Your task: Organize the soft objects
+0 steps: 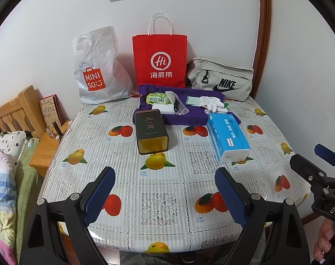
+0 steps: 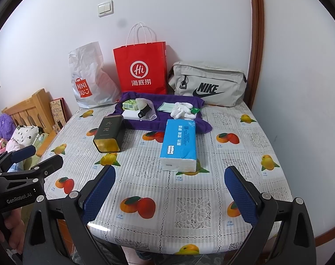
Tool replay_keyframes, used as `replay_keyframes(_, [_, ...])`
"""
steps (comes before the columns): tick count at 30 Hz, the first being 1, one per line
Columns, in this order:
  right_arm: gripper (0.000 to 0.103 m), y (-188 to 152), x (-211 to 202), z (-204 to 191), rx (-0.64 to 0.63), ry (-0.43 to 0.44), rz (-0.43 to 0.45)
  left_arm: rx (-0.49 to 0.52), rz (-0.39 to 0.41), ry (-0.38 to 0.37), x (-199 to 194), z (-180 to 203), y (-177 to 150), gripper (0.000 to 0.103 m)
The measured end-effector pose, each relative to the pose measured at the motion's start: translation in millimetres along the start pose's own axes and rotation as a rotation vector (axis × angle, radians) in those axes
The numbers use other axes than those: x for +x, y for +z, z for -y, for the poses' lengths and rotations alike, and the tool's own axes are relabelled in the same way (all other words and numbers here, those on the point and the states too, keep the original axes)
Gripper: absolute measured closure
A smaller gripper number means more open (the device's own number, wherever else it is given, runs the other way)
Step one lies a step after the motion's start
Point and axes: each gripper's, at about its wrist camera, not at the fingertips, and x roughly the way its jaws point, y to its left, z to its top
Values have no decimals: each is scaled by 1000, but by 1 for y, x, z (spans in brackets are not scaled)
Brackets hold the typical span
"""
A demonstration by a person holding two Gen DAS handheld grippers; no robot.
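Observation:
A purple towel (image 1: 185, 119) (image 2: 163, 123) lies at the back of the table. On it lie a green wipes pack (image 1: 156, 98) (image 2: 130, 105), a white box (image 1: 163, 108), a face mask (image 2: 166, 107) and white gloves (image 1: 213, 103) (image 2: 181, 110). A blue tissue pack (image 1: 228, 139) (image 2: 179, 143) lies in front of the towel. My left gripper (image 1: 165, 196) is open and empty above the near table edge. My right gripper (image 2: 170, 195) is open and empty, to the left gripper's right.
A dark tea tin (image 1: 150, 131) (image 2: 110, 134) lies on its side left of the tissue pack. A white Miniso bag (image 1: 96, 70), a red paper bag (image 1: 160, 59) and a grey Nike bag (image 1: 222, 79) stand against the wall. A bed and wooden nightstand (image 1: 46, 150) are at left.

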Motion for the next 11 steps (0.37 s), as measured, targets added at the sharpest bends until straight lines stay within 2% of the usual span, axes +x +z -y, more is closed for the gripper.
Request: replay_keyframes(11, [5,1,-1,1,-5,-2,-3,1,2,1,0,1,0,11])
